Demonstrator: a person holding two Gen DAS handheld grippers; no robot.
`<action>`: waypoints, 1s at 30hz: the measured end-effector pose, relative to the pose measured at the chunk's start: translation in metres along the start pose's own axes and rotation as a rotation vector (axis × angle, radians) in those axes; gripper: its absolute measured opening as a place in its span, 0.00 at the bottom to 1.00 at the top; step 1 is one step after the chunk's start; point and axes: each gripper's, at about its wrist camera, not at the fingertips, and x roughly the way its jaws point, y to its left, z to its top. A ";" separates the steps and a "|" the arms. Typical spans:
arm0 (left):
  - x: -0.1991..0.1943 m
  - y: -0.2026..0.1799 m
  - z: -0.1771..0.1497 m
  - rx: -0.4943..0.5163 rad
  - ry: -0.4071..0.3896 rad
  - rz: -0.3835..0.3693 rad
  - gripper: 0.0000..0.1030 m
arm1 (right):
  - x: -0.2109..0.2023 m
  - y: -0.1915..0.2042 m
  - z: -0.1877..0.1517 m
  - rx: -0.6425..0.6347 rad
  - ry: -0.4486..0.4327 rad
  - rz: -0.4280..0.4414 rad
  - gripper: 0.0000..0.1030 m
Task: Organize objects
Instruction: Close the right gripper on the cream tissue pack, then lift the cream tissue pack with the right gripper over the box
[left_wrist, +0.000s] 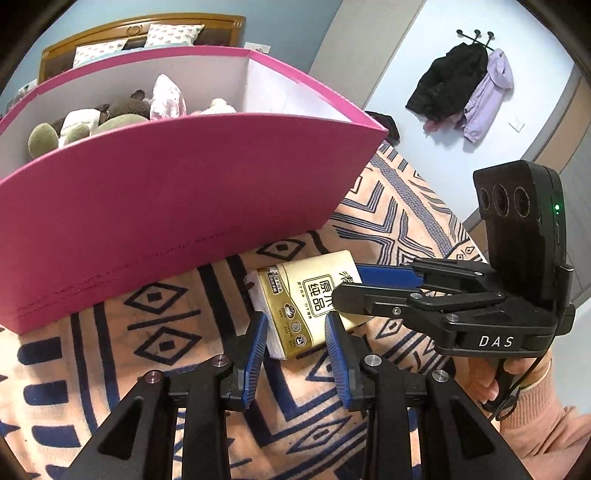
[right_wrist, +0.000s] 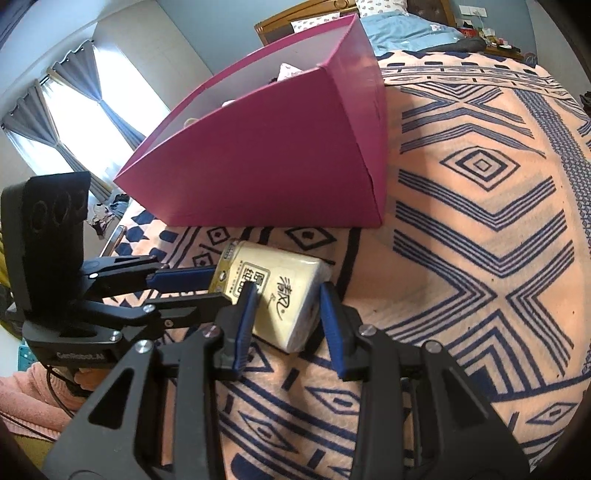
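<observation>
A gold-and-cream tissue pack (left_wrist: 291, 295) (right_wrist: 273, 269) lies on the patterned blanket just in front of a large pink box (left_wrist: 166, 203) (right_wrist: 277, 166). My left gripper (left_wrist: 295, 321) (right_wrist: 221, 290) is shut on the pack's left end, a blue pad against each side. My right gripper (right_wrist: 286, 295) (left_wrist: 347, 286) comes in from the right and is shut on the other end, its pads also against both sides. The box is open on top and holds several plush toys (left_wrist: 110, 118). Whether the pack still rests on the blanket I cannot tell.
An orange blanket with blue patterns (right_wrist: 461, 240) covers the bed and stretches far to the right of the box. Behind it stand a wooden headboard (left_wrist: 140, 29) and pillows. Coats (left_wrist: 461, 88) hang on the wall; a curtained window (right_wrist: 74, 110) is at left.
</observation>
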 end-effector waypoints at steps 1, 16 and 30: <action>-0.002 -0.001 0.000 0.005 -0.004 0.003 0.32 | -0.001 0.001 0.000 -0.002 -0.002 -0.003 0.37; -0.024 -0.026 -0.001 0.069 -0.056 0.035 0.32 | -0.025 0.019 -0.002 -0.050 -0.066 -0.038 0.37; -0.044 -0.038 0.000 0.105 -0.103 0.040 0.32 | -0.042 0.029 0.001 -0.078 -0.109 -0.047 0.37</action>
